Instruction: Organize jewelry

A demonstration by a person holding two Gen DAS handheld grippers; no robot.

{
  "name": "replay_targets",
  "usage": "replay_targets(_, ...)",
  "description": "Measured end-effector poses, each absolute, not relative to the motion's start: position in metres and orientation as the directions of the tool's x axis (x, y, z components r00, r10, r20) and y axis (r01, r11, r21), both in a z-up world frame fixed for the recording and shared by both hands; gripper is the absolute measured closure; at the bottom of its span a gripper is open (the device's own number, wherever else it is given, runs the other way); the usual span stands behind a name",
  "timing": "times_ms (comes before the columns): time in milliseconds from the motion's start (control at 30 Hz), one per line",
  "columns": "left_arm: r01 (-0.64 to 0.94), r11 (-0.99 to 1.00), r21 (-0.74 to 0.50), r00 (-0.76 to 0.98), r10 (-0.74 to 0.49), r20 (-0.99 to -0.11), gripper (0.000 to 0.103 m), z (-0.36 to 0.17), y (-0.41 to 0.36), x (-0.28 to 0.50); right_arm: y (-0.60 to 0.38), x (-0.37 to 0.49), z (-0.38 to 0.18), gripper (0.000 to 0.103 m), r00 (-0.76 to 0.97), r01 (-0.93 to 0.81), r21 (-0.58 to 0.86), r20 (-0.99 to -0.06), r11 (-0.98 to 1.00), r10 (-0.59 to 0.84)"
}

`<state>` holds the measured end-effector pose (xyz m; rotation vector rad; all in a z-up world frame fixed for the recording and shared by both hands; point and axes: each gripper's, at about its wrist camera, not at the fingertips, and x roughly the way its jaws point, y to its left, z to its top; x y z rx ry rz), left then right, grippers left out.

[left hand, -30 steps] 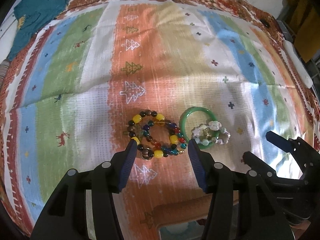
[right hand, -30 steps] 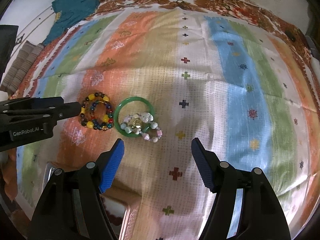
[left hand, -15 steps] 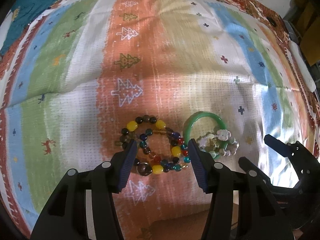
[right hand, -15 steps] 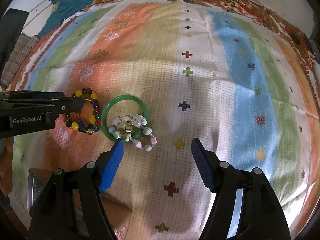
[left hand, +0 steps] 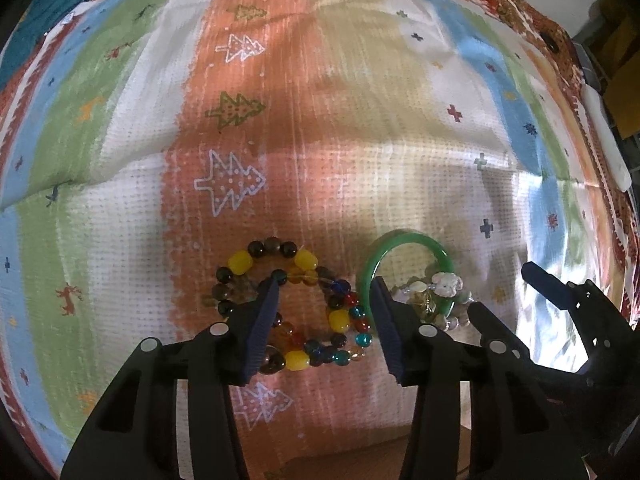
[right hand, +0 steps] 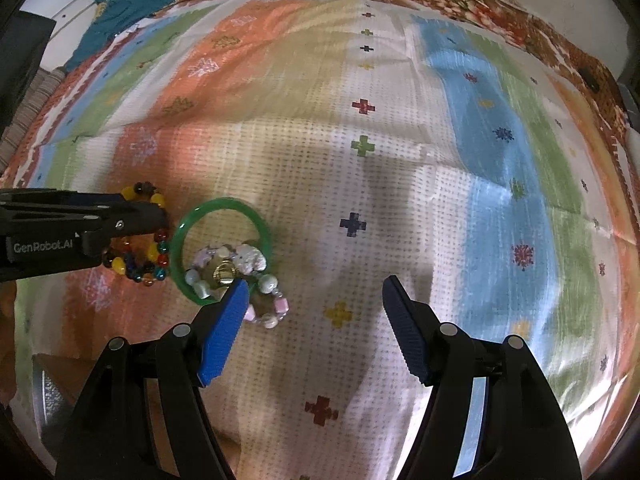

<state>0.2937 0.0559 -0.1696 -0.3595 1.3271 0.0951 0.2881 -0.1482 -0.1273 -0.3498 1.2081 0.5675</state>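
Observation:
Two coloured bead bracelets [left hand: 340,320] lie stacked on the striped cloth [left hand: 280,120]. Just right of them is a green bangle [left hand: 404,240], with a pale bead bracelet [left hand: 444,286] resting across its near rim. My left gripper [left hand: 325,284] points down over the coloured beads and its jaws are closing. One fingertip stands inside the bead ring and the other sits between the beads and the bangle, neither pressing. My right gripper [right hand: 316,284] hangs open over bare cloth. Its left fingertip [right hand: 236,296] overlaps the pale bracelet [right hand: 264,304].
A teal garment [right hand: 132,0] lies at the cloth's far left corner. A wooden box corner [right hand: 60,376] shows under the grippers at the near edge. A white object [left hand: 608,140] lies along the right edge. The cloth beyond the jewelry is bare.
Both grippers have come down closer to the jewelry. The left jaws have narrowed, so one finger is now inside the bead ring. The right jaws keep their width.

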Motion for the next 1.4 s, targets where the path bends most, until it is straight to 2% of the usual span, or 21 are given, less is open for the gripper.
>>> replay_targets(167, -0.278, 0.941, -0.195, 0.234, -0.13, -0.964, 0.062, -0.175, 0.055, 0.298, -0.145, 0.288, -0.132, 0.034, 0.233, -0.596, 0.044, -0.946, 0.802, 0.225)
replay_targets(267, -0.278, 0.943, -0.184, 0.225, -0.122, -0.967, 0.07, -0.179, 0.054, 0.301, -0.142, 0.288, -0.133, 0.034, 0.227, -0.604, 0.05, -0.946, 0.795, 0.231)
replay_targets(400, -0.277, 0.944, -0.178, 0.226, -0.116, -0.967, 0.073, -0.181, 0.053, 0.305, -0.138, 0.287, -0.135, 0.048, 0.214, -0.617, 0.053, -0.949, 0.785, 0.233)
replay_targets(500, -0.277, 0.944, -0.179, 0.227, -0.117, -0.967, 0.075, -0.182, 0.053, 0.305, -0.136, 0.285, -0.137, 0.051, 0.207, -0.624, 0.06, -0.949, 0.779, 0.238)
replay_targets(567, -0.27, 0.947, -0.176, 0.226, -0.115, -0.967, 0.08, -0.184, 0.05, 0.306, -0.134, 0.284, -0.137, 0.059, 0.194, -0.632, 0.075, -0.948, 0.771, 0.251)
replay_targets(800, -0.263, 0.95, -0.168, 0.233, -0.107, -0.967, 0.081, -0.183, 0.051, 0.303, -0.13, 0.281, -0.137, 0.081, 0.157, -0.644, 0.118, -0.946, 0.756, 0.282)
replay_targets(900, -0.266, 0.949, -0.171, 0.236, -0.108, -0.966, 0.083, -0.183, 0.052, 0.302, -0.127, 0.28, -0.137, 0.088, 0.157, -0.654, 0.116, -0.946, 0.748, 0.284)
replay_targets(933, -0.268, 0.948, -0.174, 0.236, -0.11, -0.965, 0.083, -0.183, 0.052, 0.303, -0.126, 0.28, -0.137, 0.088, 0.159, -0.656, 0.112, -0.946, 0.746, 0.283)
replay_targets(967, -0.267, 0.948, -0.174, 0.237, -0.11, -0.965, 0.092, -0.182, 0.052, 0.302, -0.124, 0.279, -0.137, 0.089, 0.161, -0.659, 0.109, -0.946, 0.744, 0.281)
replay_targets(1400, -0.264, 0.951, -0.164, 0.26, -0.093, -0.961, 0.092, -0.169, 0.056, 0.296, -0.129, 0.28, -0.128, 0.092, 0.176, -0.651, 0.104, -0.943, 0.752, 0.283)
